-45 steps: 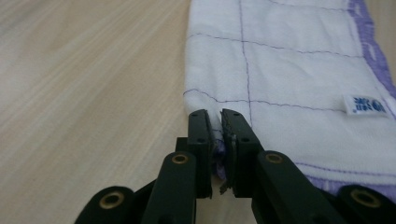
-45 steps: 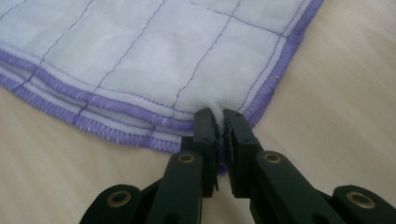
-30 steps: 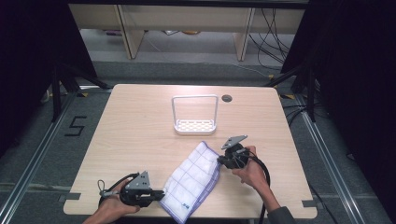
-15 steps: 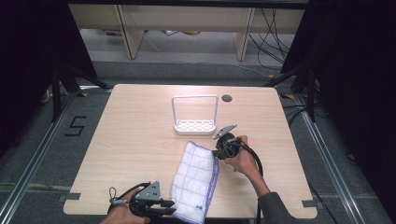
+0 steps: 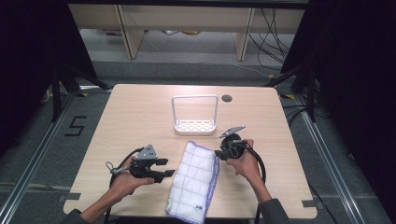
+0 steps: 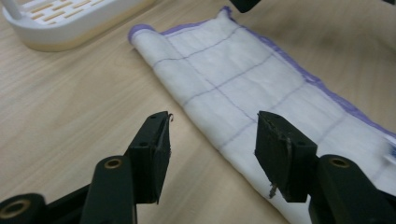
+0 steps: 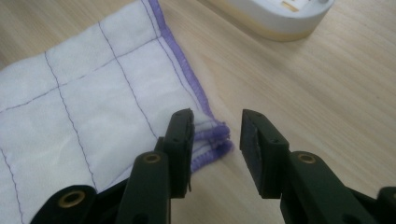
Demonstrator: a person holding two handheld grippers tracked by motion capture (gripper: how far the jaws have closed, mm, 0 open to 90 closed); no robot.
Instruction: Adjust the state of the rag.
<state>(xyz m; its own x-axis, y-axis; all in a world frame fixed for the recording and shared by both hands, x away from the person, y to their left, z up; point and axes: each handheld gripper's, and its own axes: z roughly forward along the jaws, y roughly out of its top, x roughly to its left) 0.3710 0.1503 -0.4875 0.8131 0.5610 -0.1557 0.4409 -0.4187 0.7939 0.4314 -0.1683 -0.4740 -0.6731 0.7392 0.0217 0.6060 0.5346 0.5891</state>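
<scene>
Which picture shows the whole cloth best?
The high view: the whole folded cloth lies on the table, edge to edge. The left gripper view gives its long fold up close; the right gripper view gives one purple corner.

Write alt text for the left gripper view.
The left gripper hovers with its two black jaws apart over the near edge of a folded white cloth with purple grid lines on a wooden table. A white rack sits beyond.

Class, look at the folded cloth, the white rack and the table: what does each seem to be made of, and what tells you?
Cloth: soft woven fabric, probably cotton; matte white, purple grid lines, stitched purple hem. Rack: likely plastic; smooth white slotted base. Table: pale wood or wood-look laminate; fine grain lines show.
</scene>
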